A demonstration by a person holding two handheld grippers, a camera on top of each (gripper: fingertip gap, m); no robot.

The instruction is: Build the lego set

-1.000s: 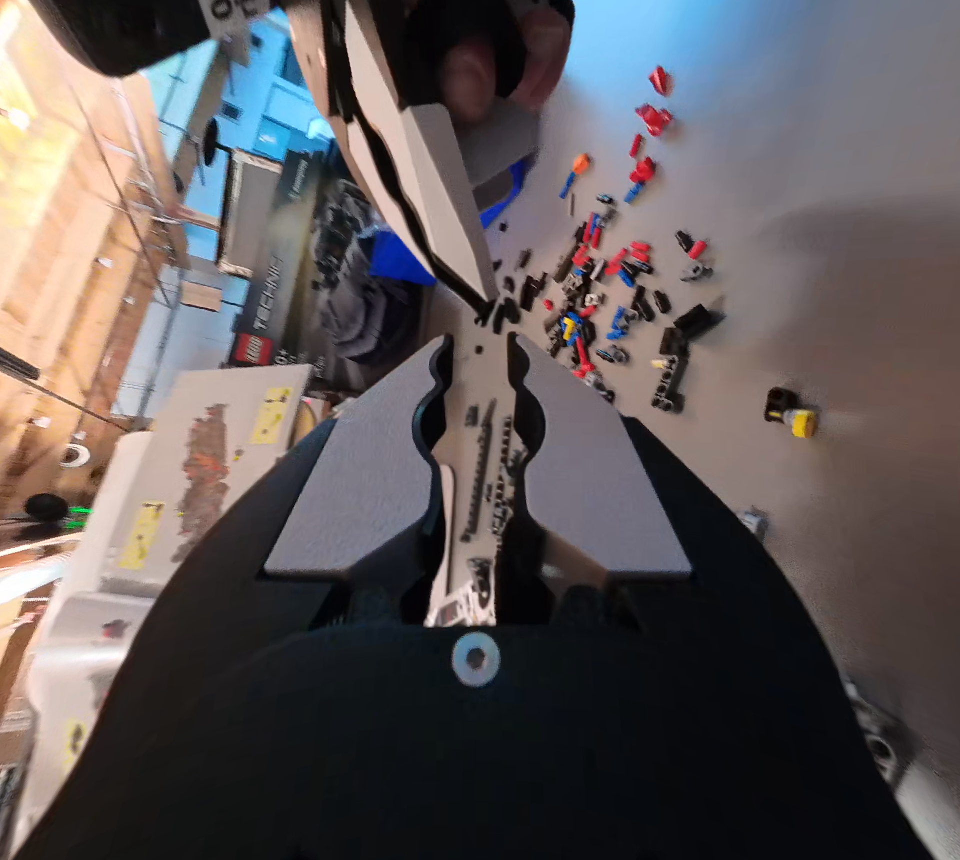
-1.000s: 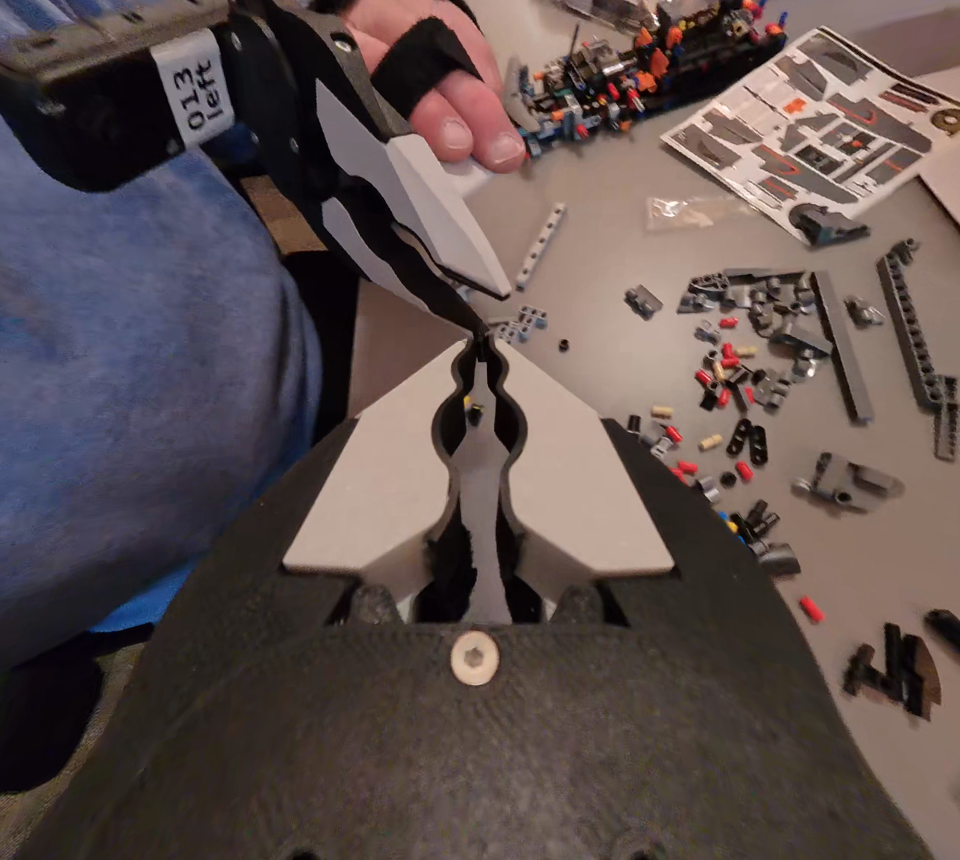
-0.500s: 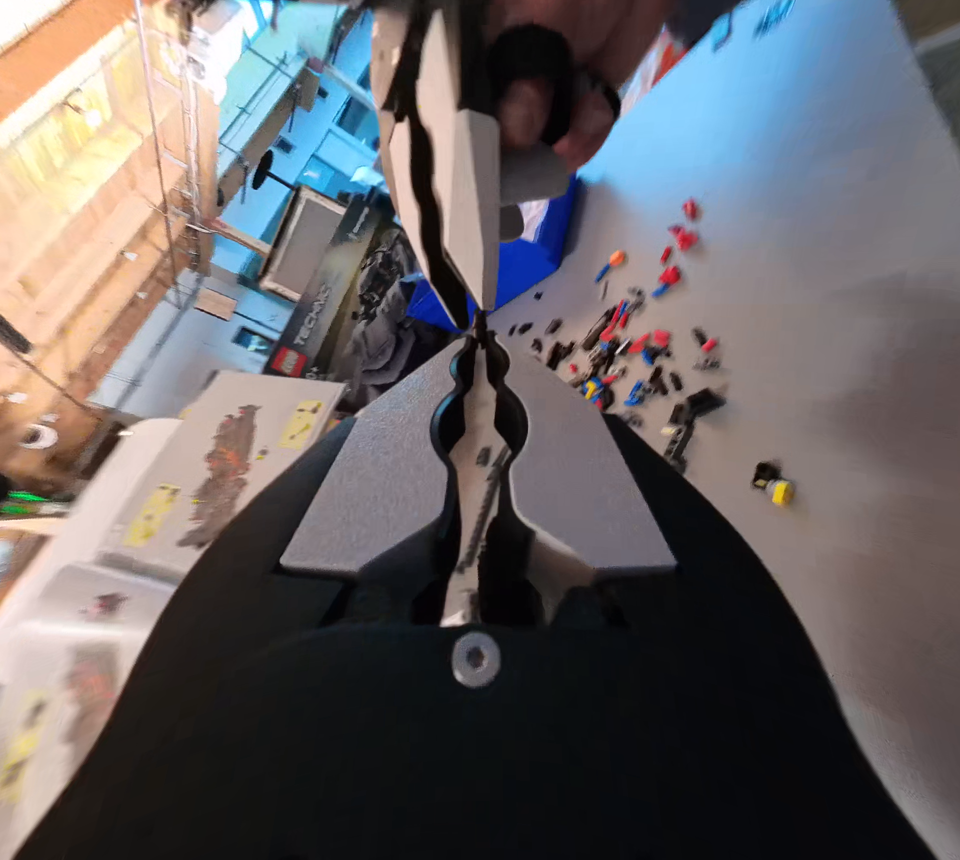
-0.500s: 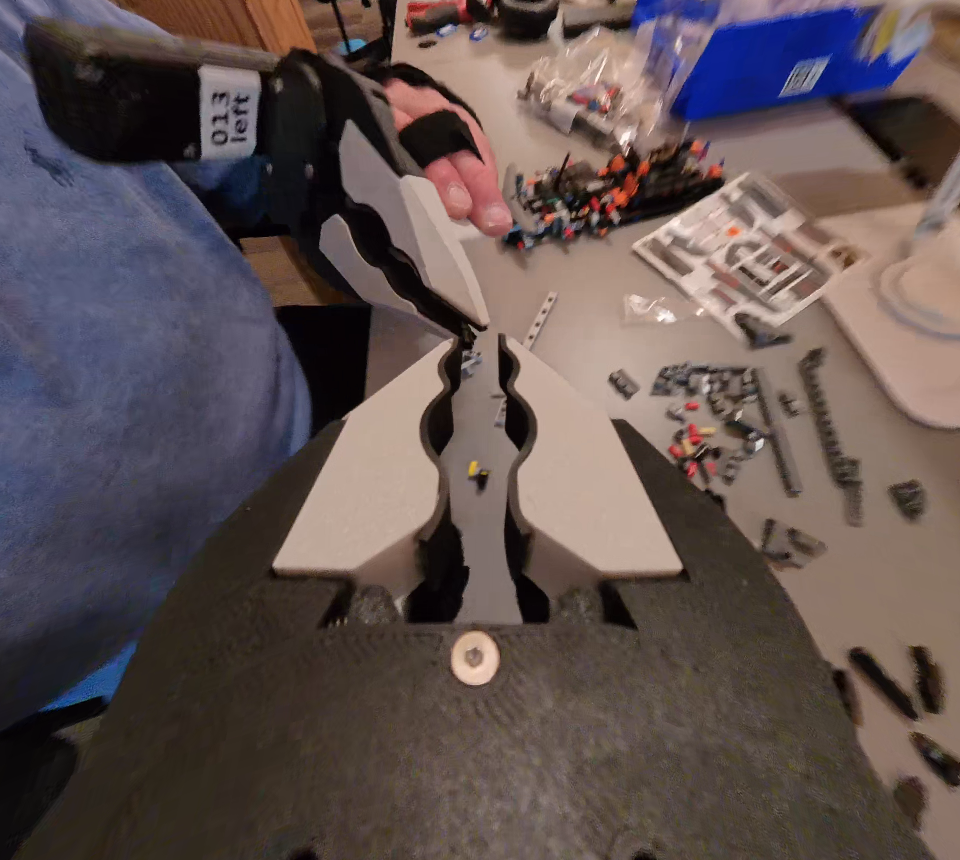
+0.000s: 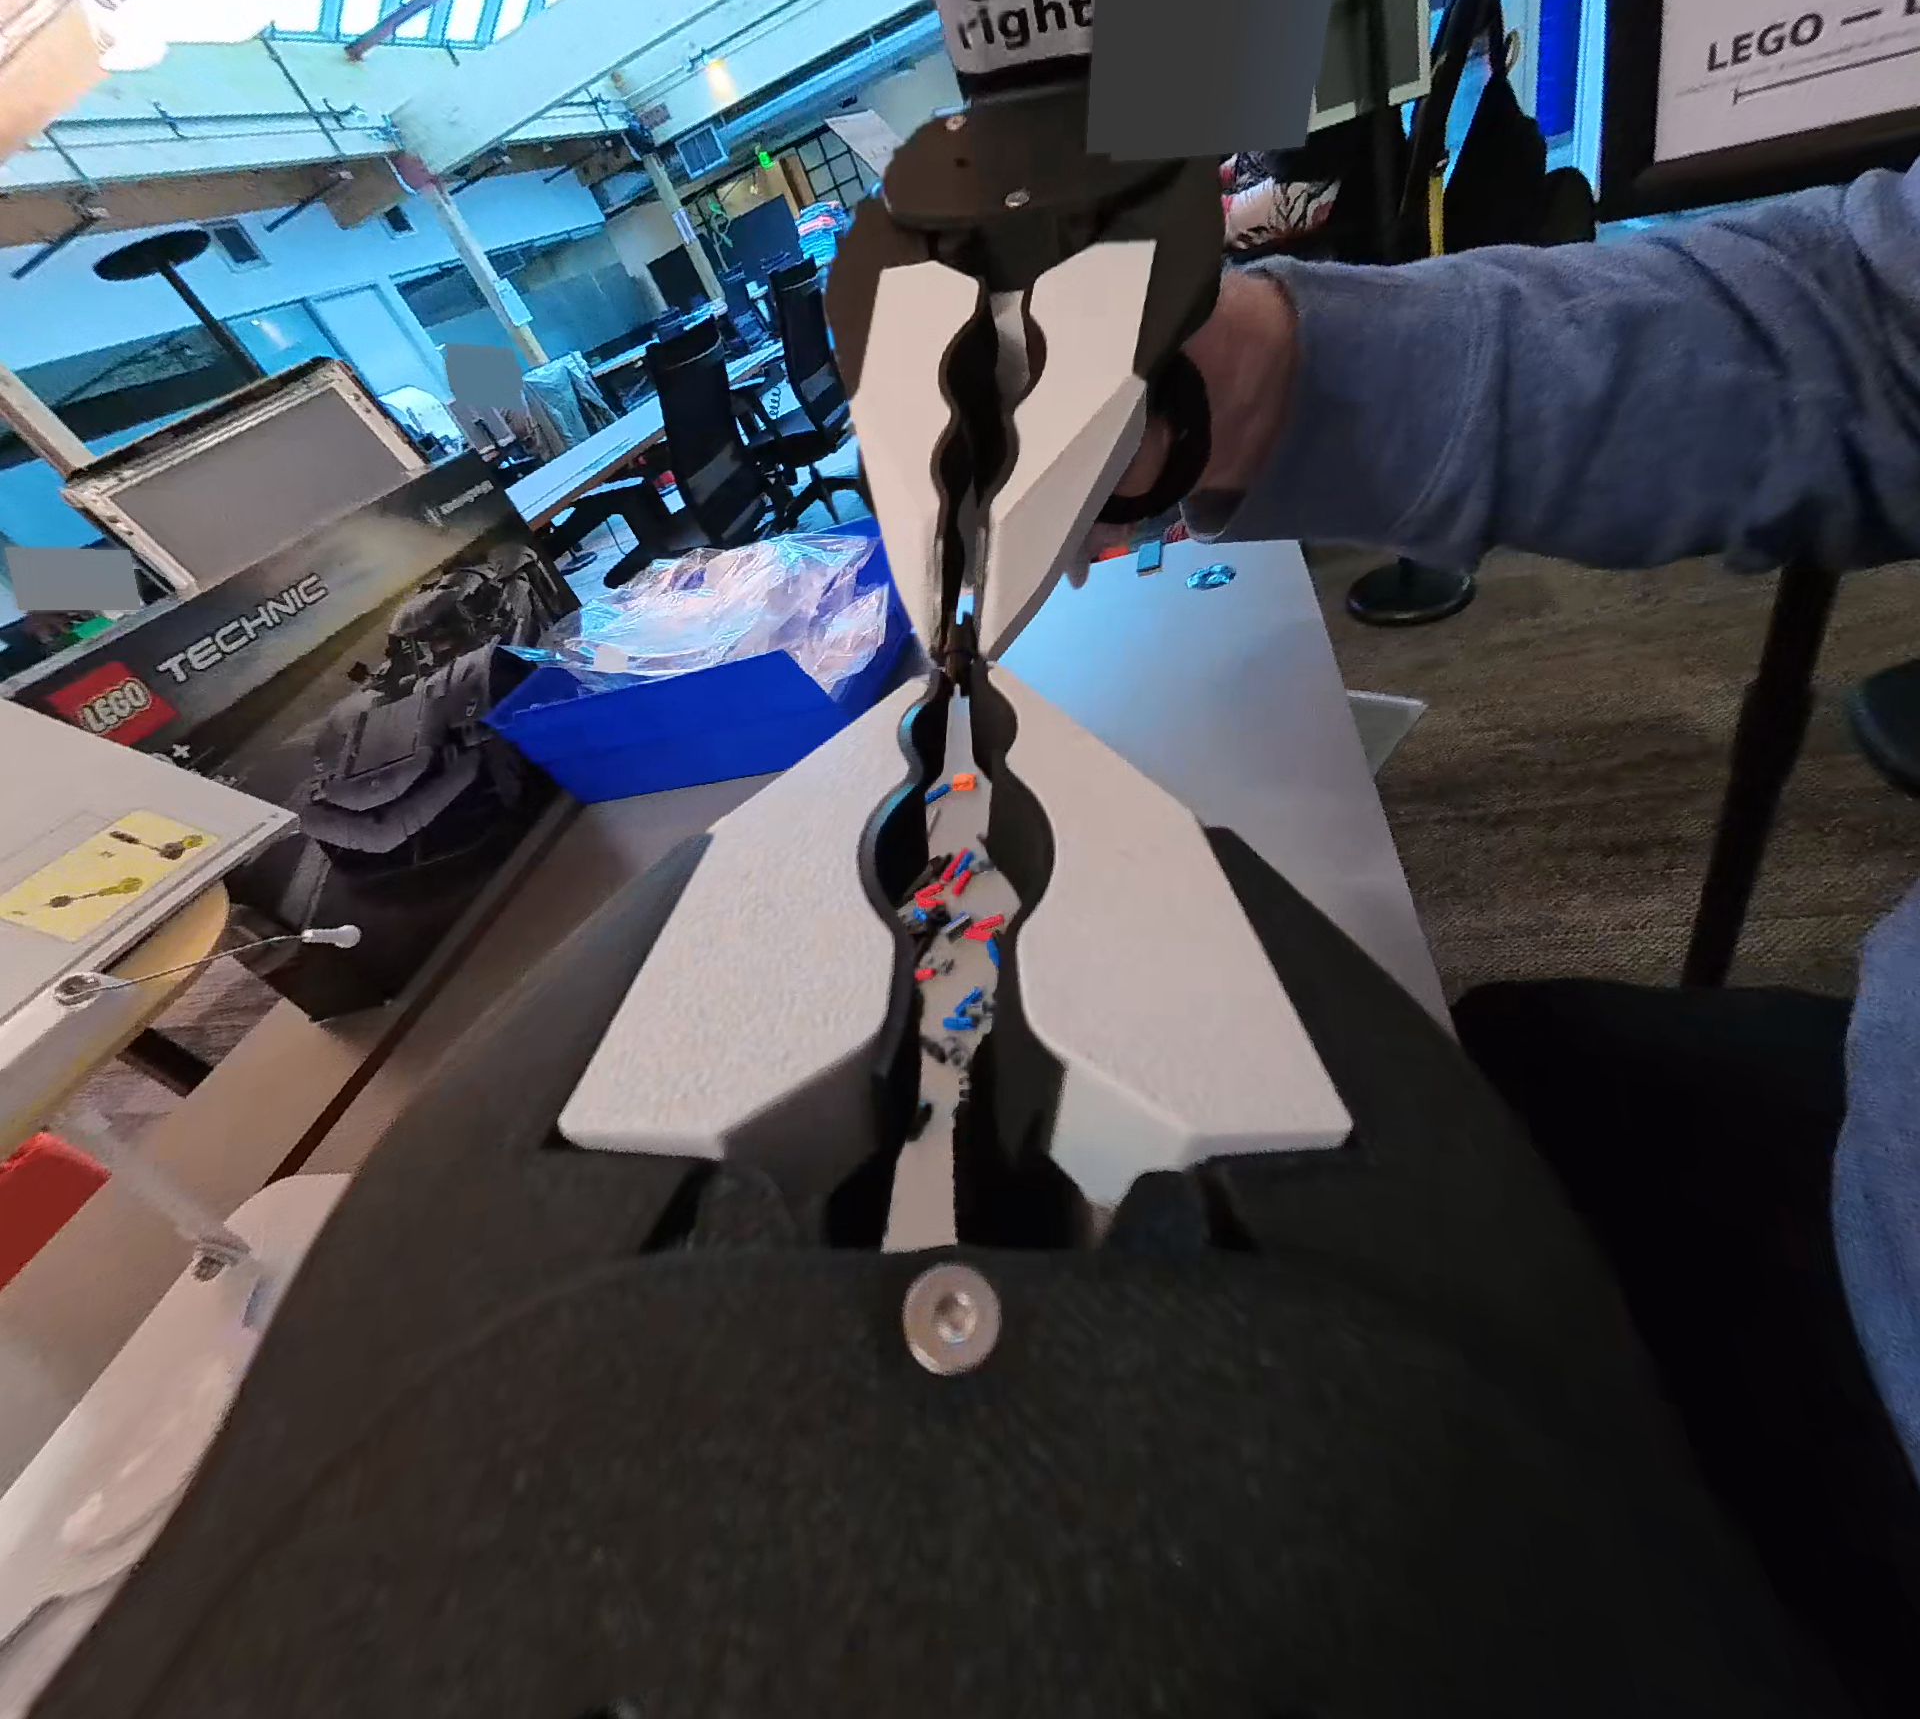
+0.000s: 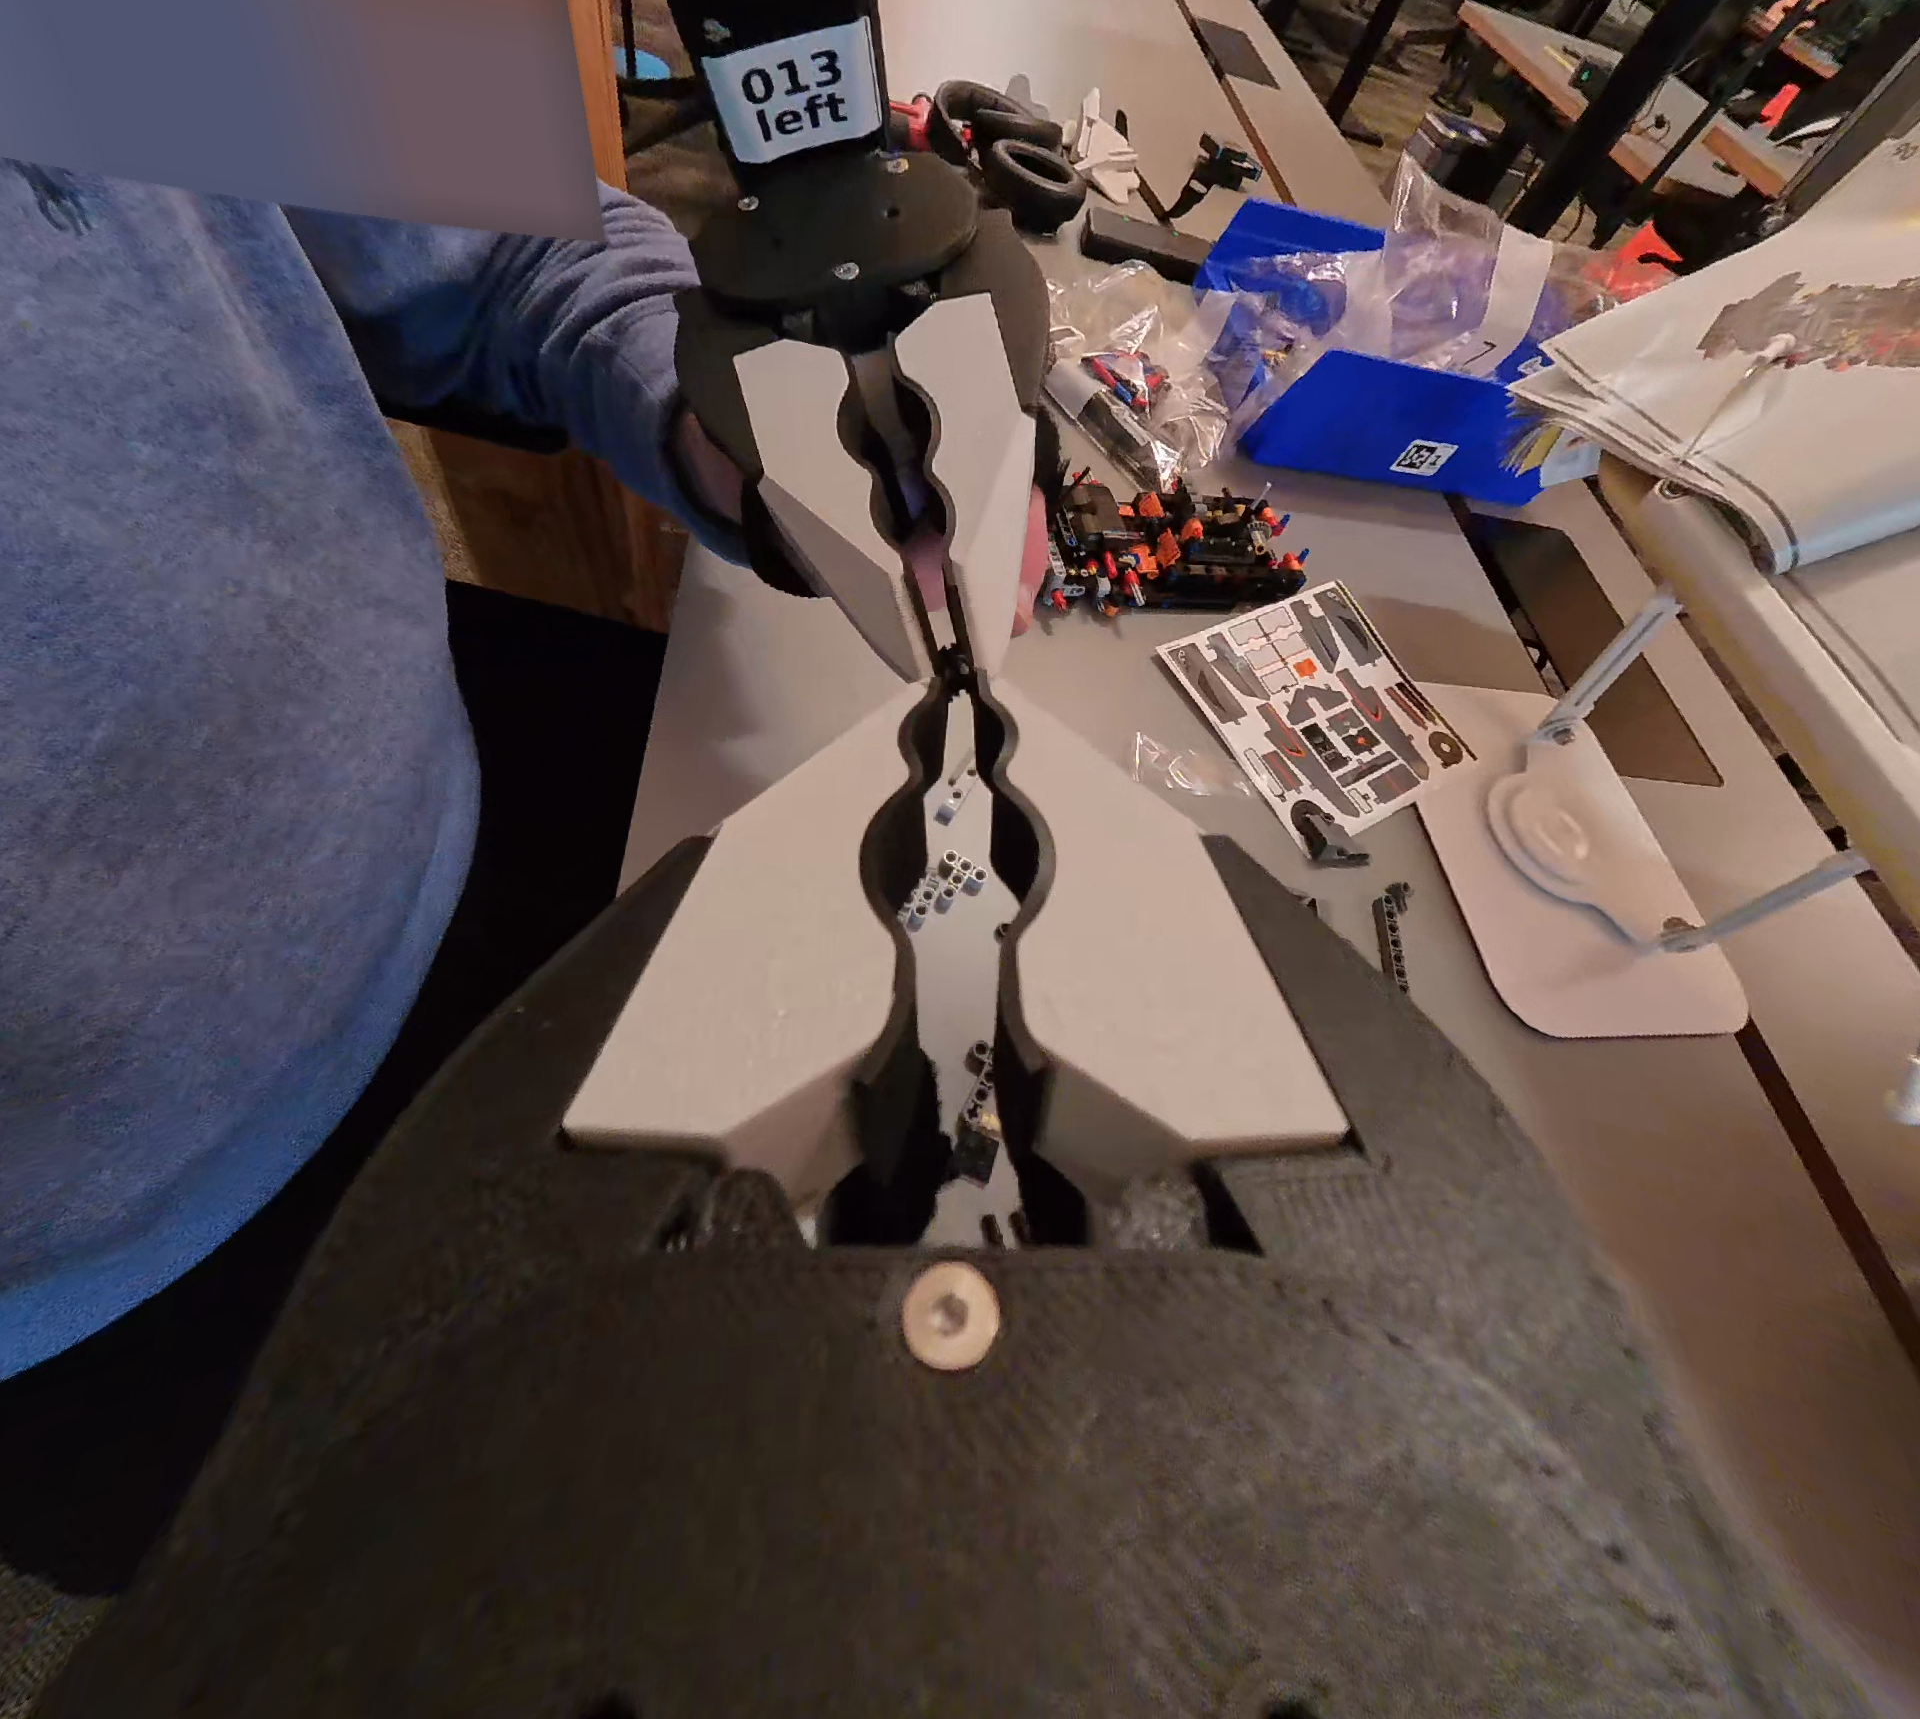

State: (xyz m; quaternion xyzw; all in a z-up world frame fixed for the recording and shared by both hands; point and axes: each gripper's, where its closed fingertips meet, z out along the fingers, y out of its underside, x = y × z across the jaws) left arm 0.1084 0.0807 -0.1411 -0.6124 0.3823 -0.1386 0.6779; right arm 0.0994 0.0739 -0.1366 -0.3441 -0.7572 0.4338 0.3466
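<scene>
My two grippers meet tip to tip in the air above the grey table [image 6: 790, 682]. In the left wrist view my left gripper [image 5: 956, 682] is shut, and my right gripper [image 5: 958, 630] points down at it from above. A small black Lego piece [image 5: 961, 653] is pinched where the tips meet. In the right wrist view my right gripper [image 6: 956, 684] is shut on the same black piece [image 6: 954, 659], with the left gripper [image 6: 951, 643] facing it. Most of the piece is hidden by the fingers. The partly built black and orange model [image 6: 1164, 547] lies on the table behind.
Loose red, blue and black pieces [image 5: 956, 921] and grey connectors [image 6: 951, 885] lie below the grippers. A sticker sheet [image 6: 1314, 713], a blue bin with bags [image 6: 1382, 422], an instruction booklet on a stand [image 6: 1714, 402], tyres [image 6: 1029, 173] and the set's box [image 5: 312, 661] surround them. Less than 4 cm separates the two grippers' tips.
Both grippers have swung up from looking down at the table and now face each other in line. The left gripper closed; the right opened slightly and closed again at the shared tip.
</scene>
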